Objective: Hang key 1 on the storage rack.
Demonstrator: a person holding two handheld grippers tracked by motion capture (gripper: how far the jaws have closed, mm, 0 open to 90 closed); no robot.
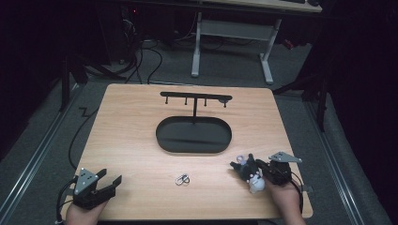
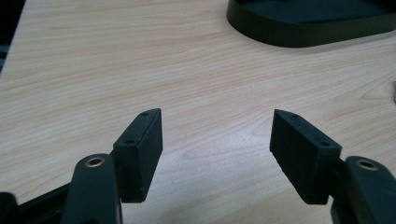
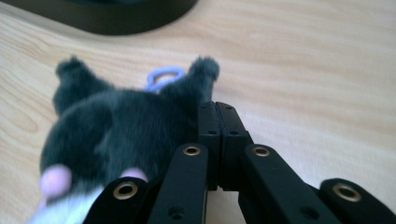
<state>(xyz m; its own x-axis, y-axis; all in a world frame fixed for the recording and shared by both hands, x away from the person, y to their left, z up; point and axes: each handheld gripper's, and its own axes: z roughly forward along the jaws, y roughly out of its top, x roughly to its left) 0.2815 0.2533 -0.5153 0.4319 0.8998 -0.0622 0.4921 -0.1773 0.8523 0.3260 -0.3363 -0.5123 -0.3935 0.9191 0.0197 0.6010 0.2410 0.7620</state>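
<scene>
A small grey plush toy (image 1: 251,174) with a white lower part and a pale purple loop (image 3: 162,74) lies near the table's front right. My right gripper (image 1: 248,164) lies against it. In the right gripper view its jaws are pressed together (image 3: 217,106), with the plush (image 3: 112,135) alongside their left and one ear just past the tips. I cannot tell whether any fur is pinched. My left gripper (image 1: 111,176) rests at the front left corner, open, with bare wood between its jaws (image 2: 217,123).
A black stand with a hooked crossbar (image 1: 195,98) rises from an oval black tray (image 1: 193,136) at the table's centre. A small metal clip (image 1: 182,179) lies in front of the tray. Beyond the table are desk legs and cables on a dark floor.
</scene>
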